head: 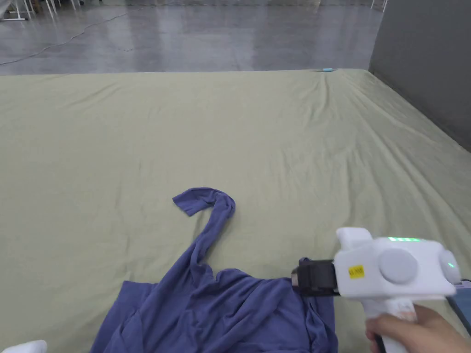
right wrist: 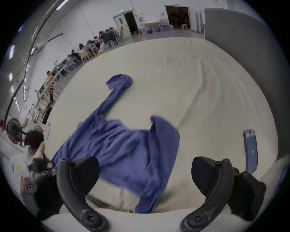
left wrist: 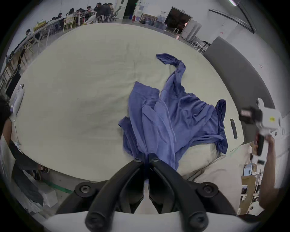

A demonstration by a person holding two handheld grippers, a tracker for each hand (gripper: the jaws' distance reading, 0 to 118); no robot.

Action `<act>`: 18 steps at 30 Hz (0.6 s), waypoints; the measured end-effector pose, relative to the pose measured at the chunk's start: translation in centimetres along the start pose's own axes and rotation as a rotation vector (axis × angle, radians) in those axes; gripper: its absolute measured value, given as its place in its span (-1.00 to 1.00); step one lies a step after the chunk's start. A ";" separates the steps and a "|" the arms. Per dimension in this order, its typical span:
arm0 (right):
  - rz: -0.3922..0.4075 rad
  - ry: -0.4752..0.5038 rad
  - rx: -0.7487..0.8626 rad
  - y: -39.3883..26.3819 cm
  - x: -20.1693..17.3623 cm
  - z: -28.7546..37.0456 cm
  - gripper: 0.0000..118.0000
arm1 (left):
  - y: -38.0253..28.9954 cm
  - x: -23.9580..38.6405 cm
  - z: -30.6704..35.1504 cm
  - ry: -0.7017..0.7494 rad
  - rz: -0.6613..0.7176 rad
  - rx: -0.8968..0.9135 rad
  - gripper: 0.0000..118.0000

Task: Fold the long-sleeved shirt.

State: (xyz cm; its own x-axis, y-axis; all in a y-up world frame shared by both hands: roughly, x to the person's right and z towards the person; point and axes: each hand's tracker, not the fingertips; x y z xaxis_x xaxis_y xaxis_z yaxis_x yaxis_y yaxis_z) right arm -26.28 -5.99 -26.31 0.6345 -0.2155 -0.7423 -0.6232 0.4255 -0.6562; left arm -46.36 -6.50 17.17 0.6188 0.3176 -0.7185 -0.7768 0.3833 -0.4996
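A blue long-sleeved shirt (head: pixel 230 308) lies crumpled near the front edge of the cloth-covered table (head: pixel 230 128). One sleeve (head: pixel 209 216) snakes away from me and its cuff curls to the left. In the left gripper view my left gripper (left wrist: pixel 146 158) is shut on a bunched edge of the shirt (left wrist: pixel 164 119) at the table's front. My right gripper (head: pixel 295 277) hovers just over the shirt's right side, pointing left. Its jaws stand wide open with nothing between them in the right gripper view (right wrist: pixel 145 171), above the shirt (right wrist: pixel 125 149).
A flat phone-like object (right wrist: pixel 250 150) lies on the table right of the shirt. A grey panel (head: pixel 423 64) stands along the table's right edge. Several people sit at tables (left wrist: pixel 87 14) far behind. The pale green cloth stretches wide beyond the shirt.
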 end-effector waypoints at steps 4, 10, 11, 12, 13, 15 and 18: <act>-0.199 0.011 -0.177 2.7 1.8 -5.7 0.72 | 0.1 -0.4 0.1 -0.015 0.033 0.010 -1.00; -0.249 0.129 -0.175 2.3 3.6 -1.9 -1.00 | 1.3 -2.1 -0.1 -0.108 0.164 0.014 -1.00; -0.215 0.121 -0.119 3.3 3.8 0.3 -1.00 | 2.0 -2.5 0.0 -0.144 0.195 0.018 -1.00; -0.180 0.125 -0.076 4.1 3.8 2.1 -1.00 | 2.8 -2.6 0.1 -0.175 0.213 0.027 -1.00; -0.132 0.132 -0.029 5.3 3.6 4.5 -1.00 | 4.1 -2.6 0.5 -0.207 0.224 0.046 -1.00; -0.058 0.144 0.073 8.1 2.4 10.2 -1.00 | 7.3 -2.1 1.5 -0.240 0.187 0.091 -1.00; 0.041 0.142 0.224 12.9 0.5 17.3 -1.00 | 13.6 -0.5 3.9 -0.235 0.102 0.182 -1.00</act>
State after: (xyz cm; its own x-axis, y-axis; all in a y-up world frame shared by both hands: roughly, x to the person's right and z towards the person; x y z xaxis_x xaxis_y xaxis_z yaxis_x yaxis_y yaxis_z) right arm -26.06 14.59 -32.80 0.5302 -0.3086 -0.7897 -0.5203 0.6169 -0.5905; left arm -56.78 1.94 12.67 0.5652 0.5460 -0.6184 -0.8158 0.4813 -0.3206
